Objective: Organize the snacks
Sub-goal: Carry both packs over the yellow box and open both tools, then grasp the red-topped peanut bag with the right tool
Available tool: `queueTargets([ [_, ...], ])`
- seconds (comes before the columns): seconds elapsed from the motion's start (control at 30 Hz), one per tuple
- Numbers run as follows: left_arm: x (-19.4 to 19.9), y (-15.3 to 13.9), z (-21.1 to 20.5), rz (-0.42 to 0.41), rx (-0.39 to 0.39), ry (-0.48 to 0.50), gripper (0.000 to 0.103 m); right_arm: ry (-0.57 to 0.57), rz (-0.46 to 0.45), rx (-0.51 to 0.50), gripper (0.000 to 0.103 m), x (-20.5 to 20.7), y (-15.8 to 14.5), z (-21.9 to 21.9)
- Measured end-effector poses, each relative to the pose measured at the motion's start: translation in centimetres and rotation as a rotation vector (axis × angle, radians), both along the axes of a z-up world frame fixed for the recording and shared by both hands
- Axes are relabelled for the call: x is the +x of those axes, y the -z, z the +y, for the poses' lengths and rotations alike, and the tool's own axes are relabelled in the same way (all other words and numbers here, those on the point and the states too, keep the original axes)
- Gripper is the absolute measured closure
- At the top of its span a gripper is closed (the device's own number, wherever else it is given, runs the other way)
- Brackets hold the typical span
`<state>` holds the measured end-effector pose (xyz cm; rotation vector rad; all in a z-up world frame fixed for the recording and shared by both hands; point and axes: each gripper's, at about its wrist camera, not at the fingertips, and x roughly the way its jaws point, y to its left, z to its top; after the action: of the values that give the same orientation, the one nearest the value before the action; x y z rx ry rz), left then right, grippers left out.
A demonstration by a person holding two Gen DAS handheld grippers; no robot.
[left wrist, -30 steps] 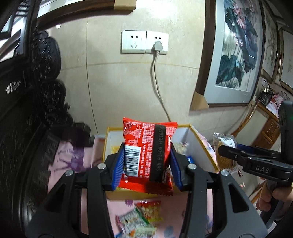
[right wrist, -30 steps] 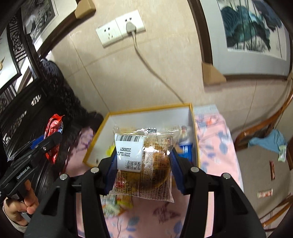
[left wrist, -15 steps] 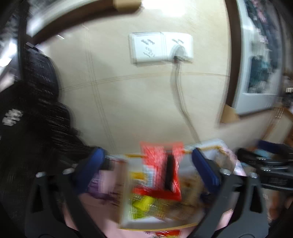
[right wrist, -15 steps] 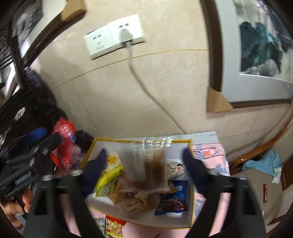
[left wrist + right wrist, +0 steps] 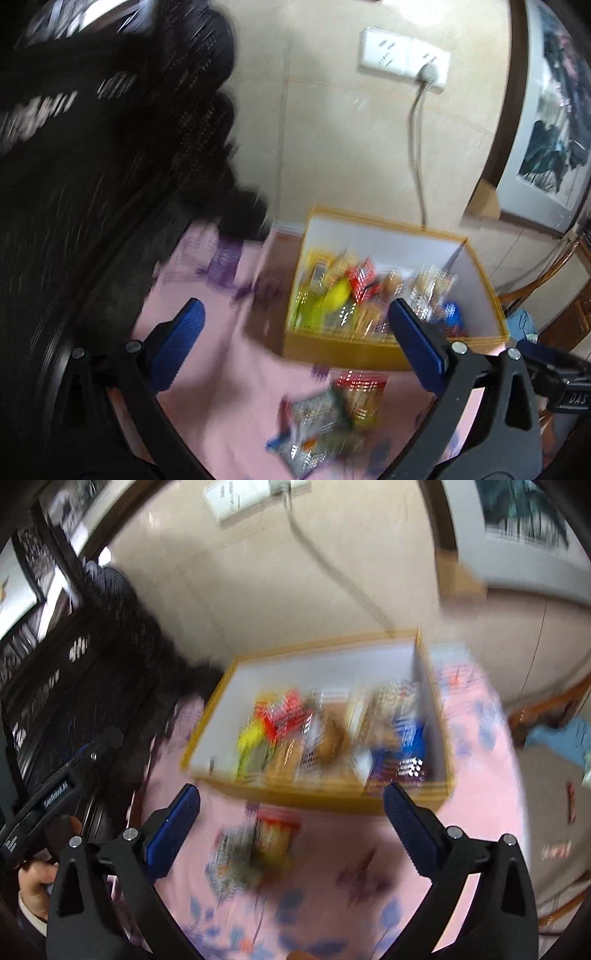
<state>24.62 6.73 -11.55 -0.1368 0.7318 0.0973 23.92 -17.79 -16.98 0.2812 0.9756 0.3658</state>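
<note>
With both our left gripper and right gripper spread wide and empty, the loose snack packets lie low-centre between our jaws, nearer than the box above.

Yellow-rimmed box – white inside, crammed with mixed snack packets; few loose packets on pink cloth in front.

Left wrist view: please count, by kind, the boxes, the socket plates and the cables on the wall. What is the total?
Box: 1
Socket plates: 2
Cable: 1
Total: 4
Snacks: too blurred to count.
</note>
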Motion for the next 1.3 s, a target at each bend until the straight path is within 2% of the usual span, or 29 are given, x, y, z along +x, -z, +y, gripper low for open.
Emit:
queueTargets([
  [0.1, -3.0, 2.7, 1.6, 0.072, -0.023, -0.031, 0.002, -0.007, 0.074, -0.001, 0.005, -1.2, 2.7, 1.2],
  [0.17, -5.1, 4.1, 2.5, 0.11, -0.015, -0.047, 0.002, 0.001, 0.138, -0.002, 0.013, -1.6, 4.5, 1.9],
  [0.27, -7.5, 5.3, 3.6, 0.142, -0.014, -0.063, 0.002, 0.027, 0.205, -0.018, 0.021, -1.1, 6.8, 2.5],
  [0.4, -9.9, 6.4, 4.7, 0.177, -0.047, -0.093, 0.002, 0.074, 0.262, -0.033, 0.024, 0.4, 9.0, 3.8],
  [0.5, -10.7, 6.7, 5.1, 0.186, -0.08, -0.102, 0.002, 0.099, 0.253, -0.077, 0.024, 2.2, 10.2, 5.5],
  [0.6, -11.1, 6.5, 5.1, 0.181, -0.09, -0.096, 0.002, 0.113, 0.241, -0.17, 0.024, 3.7, 11.6, 7.7],
  [0.83, -11.6, 6.7, 5.8, 0.185, -0.083, -0.094, 0.002, 0.096, 0.251, -0.208, 0.024, 5.2, 13.4, 10.6],
  [1.0, -11.3, 7.2, 6.7, 0.202, -0.093, -0.125, 0.002, 0.075, 0.222, -0.3, 0.026, 5.3, 14.3, 12.0],
  [1.1, -10.9, 7.5, 6.9, 0.21, -0.098, -0.132, 0.002, 0.081, 0.196, -0.322, 0.042, 4.9, 14.2, 11.8],
  [1.13, -10.8, 7.6, 6.8, 0.214, -0.099, -0.131, 0.002, 0.089, 0.195, -0.314, 0.053, 4.9, 14.1, 11.5],
  [1.17, -10.6, 7.7, 6.8, 0.218, -0.098, -0.131, 0.002, 0.095, 0.198, -0.307, 0.059, 4.9, 14.1, 10.9],
  [1.3, -9.6, 8.2, 5.7, 0.235, -0.088, -0.097, 0.002, 0.063, 0.167, -0.343, 0.062, 4.6, 14.0, 10.1],
])
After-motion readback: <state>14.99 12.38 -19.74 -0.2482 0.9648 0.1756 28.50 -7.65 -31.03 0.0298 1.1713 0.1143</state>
